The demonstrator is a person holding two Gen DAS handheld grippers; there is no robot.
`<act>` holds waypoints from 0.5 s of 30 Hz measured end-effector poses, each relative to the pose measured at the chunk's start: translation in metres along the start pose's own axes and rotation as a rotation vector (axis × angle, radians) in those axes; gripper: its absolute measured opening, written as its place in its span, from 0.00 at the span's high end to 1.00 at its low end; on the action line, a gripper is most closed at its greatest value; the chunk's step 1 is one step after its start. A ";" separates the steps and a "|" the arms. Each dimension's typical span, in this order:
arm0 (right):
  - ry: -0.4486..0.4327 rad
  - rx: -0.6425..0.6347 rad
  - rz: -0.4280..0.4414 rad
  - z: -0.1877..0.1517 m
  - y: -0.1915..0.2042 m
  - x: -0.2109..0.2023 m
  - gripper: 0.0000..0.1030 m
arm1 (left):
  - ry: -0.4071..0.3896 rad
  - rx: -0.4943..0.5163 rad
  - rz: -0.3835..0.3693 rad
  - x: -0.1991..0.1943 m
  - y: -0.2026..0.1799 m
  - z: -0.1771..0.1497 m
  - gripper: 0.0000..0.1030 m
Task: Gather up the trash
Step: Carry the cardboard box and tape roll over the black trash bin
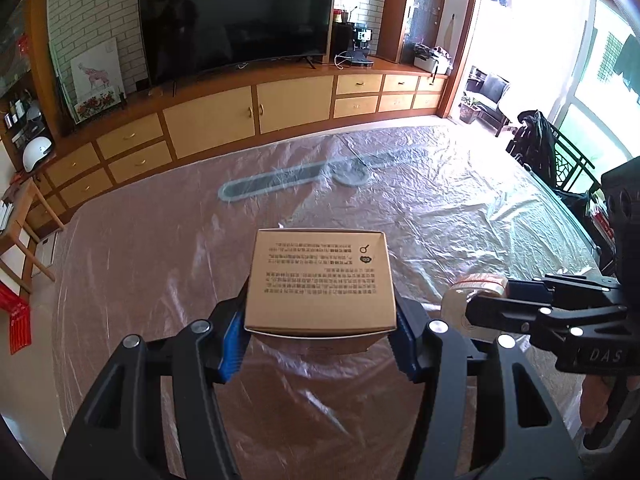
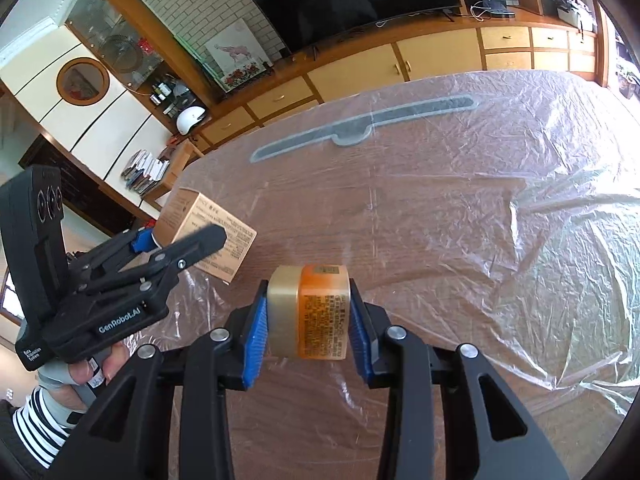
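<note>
My left gripper (image 1: pixel 320 320) is shut on a brown cardboard box (image 1: pixel 320 280) with printed text on top, held just above the plastic-covered table (image 1: pixel 440 208). The box also shows in the right wrist view (image 2: pixel 208 232), with the left gripper (image 2: pixel 180 240) around it. My right gripper (image 2: pixel 306 320) is shut on an orange jar (image 2: pixel 320 312) with a gold lid and a text label, lying sideways between the blue pads. The jar (image 1: pixel 472 296) and right gripper (image 1: pixel 492 304) also show at the right of the left wrist view.
A crinkled clear plastic sheet covers the table. A grey inlay (image 1: pixel 288 184) runs across the far table. Beyond stand a wooden cabinet (image 1: pixel 248 112) with a TV (image 1: pixel 236 24), and a dark chair (image 1: pixel 560 160) at the right edge.
</note>
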State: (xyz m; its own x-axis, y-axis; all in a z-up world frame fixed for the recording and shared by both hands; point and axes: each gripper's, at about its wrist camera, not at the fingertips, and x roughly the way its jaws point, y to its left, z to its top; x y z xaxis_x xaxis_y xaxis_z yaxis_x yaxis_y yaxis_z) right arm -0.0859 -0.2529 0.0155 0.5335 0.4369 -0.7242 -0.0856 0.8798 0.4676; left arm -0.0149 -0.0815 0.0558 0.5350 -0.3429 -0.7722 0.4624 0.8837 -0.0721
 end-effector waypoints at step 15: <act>0.011 -0.053 0.021 -0.026 -0.003 -0.040 0.65 | -0.005 -0.060 -0.007 -0.036 -0.016 -0.039 0.43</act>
State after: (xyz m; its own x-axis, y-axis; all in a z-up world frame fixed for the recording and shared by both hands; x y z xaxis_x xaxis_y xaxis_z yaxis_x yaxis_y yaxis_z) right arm -0.1285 -0.2683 0.0297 0.5220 0.4571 -0.7201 -0.1409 0.8789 0.4557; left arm -0.0693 -0.0713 0.0606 0.5351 -0.3507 -0.7685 0.4229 0.8988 -0.1157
